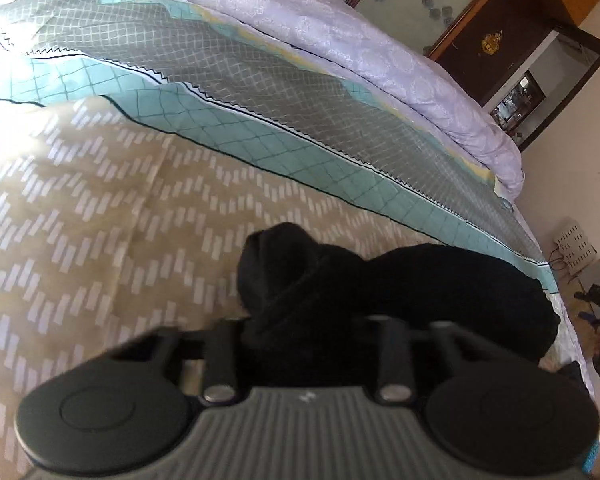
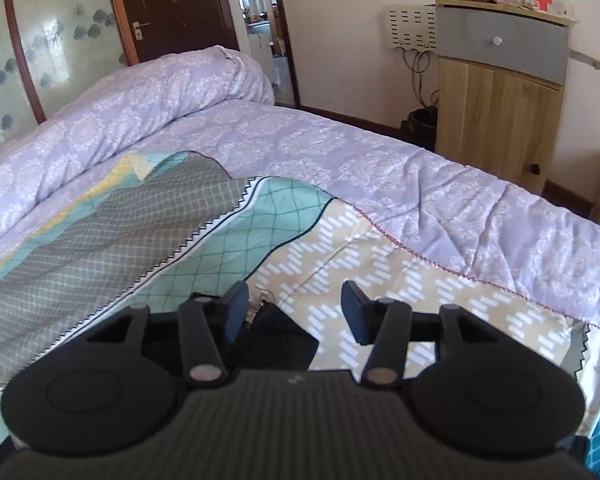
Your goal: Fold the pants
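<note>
Left wrist view: the black pants (image 1: 400, 300) lie bunched in a heap on the tan chevron part of the bed cover (image 1: 100, 220), near the bed's edge. The heap fills the space at the left gripper (image 1: 308, 344); its fingers are hidden by the dark cloth, so whether they pinch it cannot be told. A lilac quilt (image 1: 340, 40) lies rolled along the bed's far side.

Right wrist view: the right gripper (image 2: 296, 312) hangs over the same cover (image 2: 420, 288), its fingers (image 2: 356, 312) spread apart with nothing between them. A corner of the pants (image 2: 284, 340) shows just below the left finger. Beyond the bed's far edge stand a wooden cabinet (image 2: 496, 108) and a dark door (image 2: 172, 12).
</note>
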`<state>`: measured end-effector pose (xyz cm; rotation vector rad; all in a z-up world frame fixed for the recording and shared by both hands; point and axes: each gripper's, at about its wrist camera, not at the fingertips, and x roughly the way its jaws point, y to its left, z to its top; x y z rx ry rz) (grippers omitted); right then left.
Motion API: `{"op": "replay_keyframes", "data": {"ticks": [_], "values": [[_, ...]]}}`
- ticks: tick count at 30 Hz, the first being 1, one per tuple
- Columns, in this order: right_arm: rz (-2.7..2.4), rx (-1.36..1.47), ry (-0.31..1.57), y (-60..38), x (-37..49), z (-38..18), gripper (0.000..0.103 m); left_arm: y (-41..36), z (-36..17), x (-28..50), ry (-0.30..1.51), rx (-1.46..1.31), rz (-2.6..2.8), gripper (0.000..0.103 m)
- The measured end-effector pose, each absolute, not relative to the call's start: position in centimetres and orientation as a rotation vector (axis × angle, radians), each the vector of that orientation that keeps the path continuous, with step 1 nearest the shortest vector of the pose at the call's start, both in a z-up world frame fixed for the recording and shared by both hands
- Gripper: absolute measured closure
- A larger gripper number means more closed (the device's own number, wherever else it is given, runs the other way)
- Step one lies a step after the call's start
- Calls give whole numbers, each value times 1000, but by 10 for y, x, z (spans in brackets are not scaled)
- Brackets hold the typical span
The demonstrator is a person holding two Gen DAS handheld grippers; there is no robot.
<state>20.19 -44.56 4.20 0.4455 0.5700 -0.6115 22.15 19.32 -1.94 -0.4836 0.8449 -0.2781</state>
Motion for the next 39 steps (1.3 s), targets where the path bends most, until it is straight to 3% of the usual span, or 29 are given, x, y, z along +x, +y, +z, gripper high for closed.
{"op": "replay_keyframes", "data": {"ticks": [5,8,10,15,19,20,21,22,24,25,26,27,29,30,31,32,39], "values": [[-437,522,585,-425,224,48,40,180,57,176,564,-329,-88,89],[-407,511,625,-407,249,33,36,119,99,140,346,135,55,84],[-440,511,665,-402,264,15,36,101,91,152,402,245,90,82],[-517,539,711,-399,286,-14,36,130,24,212,767,123,36,79],[-493,437,714,-383,297,-11,35,151,-1,216,829,45,54,68],[-470,393,743,-379,304,-13,41,153,0,215,817,31,44,71],[-453,360,785,-376,310,-19,54,154,1,216,809,18,41,76],[-472,313,790,-373,313,-22,80,154,4,217,799,3,36,80],[-483,332,772,-378,316,-19,91,152,14,216,752,-18,35,81],[-491,365,726,-385,315,-13,93,151,20,214,720,-14,39,80],[-507,394,632,-390,310,-2,93,150,26,220,697,-11,45,67],[-517,423,529,-395,304,8,93,150,29,223,690,-14,52,37],[-600,467,453,-404,303,16,87,153,28,230,712,-7,90,4],[-636,480,479,-408,307,13,82,160,28,231,723,-26,107,6],[-647,485,546,-412,313,8,59,171,29,229,731,-74,111,6],[-645,476,592,-413,315,5,48,185,32,223,725,-142,111,5],[-427,521,552,-390,242,19,48,257,31,171,753,-391,146,5]]}}
